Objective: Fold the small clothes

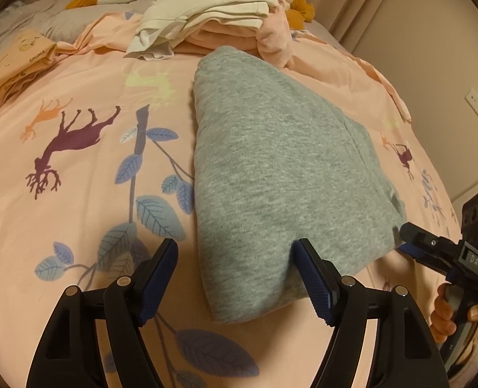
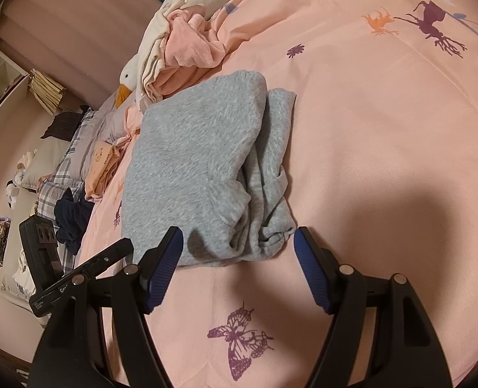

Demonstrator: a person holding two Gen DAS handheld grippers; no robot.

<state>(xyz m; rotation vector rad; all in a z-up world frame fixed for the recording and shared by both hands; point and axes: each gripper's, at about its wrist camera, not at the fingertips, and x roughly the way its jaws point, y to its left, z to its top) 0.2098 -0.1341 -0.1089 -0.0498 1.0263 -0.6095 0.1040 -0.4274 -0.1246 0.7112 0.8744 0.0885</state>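
Care now goes to the grey garment (image 1: 281,174) folded on the pink bedspread (image 1: 87,168): with left gripper (image 1: 235,268) and right gripper (image 2: 237,252) both spread and empty at its near edge, I'd grip both near corners evenly before folding.

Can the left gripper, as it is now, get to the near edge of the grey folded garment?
Probably yes. The left gripper is open, its right finger already lies against the grey garment at its near edge, and nothing lies between them on the pink bedcover.
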